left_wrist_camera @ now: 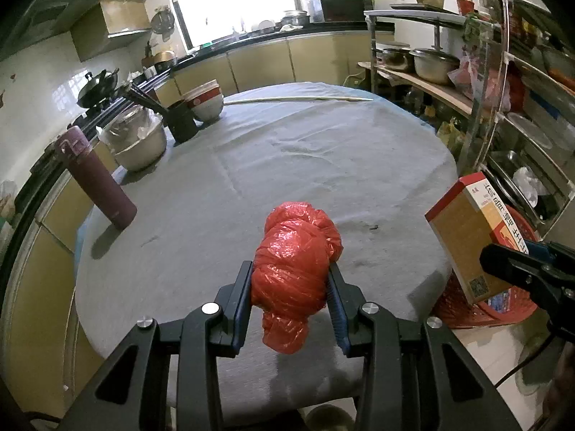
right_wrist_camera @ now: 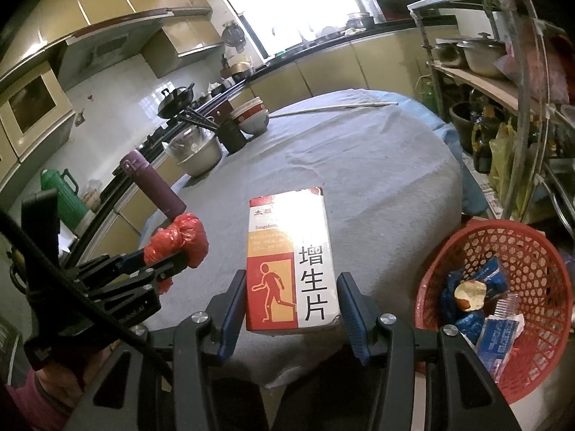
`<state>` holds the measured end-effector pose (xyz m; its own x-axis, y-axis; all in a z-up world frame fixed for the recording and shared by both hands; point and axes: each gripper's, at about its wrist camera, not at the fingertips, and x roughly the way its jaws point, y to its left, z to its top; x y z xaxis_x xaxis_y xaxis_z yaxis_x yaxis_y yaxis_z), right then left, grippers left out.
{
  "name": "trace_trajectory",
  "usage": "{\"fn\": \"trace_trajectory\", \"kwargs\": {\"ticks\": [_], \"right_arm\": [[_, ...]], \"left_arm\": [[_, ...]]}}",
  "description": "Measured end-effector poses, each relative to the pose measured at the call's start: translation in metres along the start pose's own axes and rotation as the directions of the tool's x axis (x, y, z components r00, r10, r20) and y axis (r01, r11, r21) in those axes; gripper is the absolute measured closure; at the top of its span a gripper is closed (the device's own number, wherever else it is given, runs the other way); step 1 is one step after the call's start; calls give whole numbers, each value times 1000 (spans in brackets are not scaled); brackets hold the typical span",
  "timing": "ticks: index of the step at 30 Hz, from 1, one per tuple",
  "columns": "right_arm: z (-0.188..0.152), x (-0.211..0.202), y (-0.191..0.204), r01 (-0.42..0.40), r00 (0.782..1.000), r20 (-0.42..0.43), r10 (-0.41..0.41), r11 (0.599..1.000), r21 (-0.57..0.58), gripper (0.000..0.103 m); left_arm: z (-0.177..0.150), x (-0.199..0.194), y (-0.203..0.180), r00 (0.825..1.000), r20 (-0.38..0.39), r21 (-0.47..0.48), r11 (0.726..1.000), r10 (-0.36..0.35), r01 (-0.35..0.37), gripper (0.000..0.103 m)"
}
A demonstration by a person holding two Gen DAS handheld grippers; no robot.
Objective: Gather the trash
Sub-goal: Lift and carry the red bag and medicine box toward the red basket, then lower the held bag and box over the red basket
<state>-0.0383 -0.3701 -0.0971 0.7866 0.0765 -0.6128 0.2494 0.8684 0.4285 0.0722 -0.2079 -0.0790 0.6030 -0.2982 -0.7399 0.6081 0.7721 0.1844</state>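
My left gripper is shut on a crumpled red plastic bag and holds it above the near edge of the grey-clothed table. The bag also shows at the left of the right wrist view. My right gripper is shut on a red, orange and white medicine box, held flat above the table's near edge. That box shows at the right of the left wrist view. A red mesh basket stands on the floor right of the table with blue wrappers and other trash inside.
A maroon flask, a covered steel bowl, a dark chopstick holder and stacked bowls stand along the table's left far side. A long stick lies at the far edge. Metal shelves with pots stand to the right.
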Motion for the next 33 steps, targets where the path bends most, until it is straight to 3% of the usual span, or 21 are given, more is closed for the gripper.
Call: {"fn": "trace_trajectory", "kwargs": {"ticks": [17, 33], "right_arm": [[-4, -14, -34, -1, 1000, 24, -1, 996, 88, 50], [-8, -29, -82, 22, 998, 53, -33, 982, 189, 50]], "left_arm": [[8, 1, -28, 1000, -2, 68, 998, -2, 2, 63], [20, 2, -77, 1000, 2, 183, 983, -17, 16, 63]]}}
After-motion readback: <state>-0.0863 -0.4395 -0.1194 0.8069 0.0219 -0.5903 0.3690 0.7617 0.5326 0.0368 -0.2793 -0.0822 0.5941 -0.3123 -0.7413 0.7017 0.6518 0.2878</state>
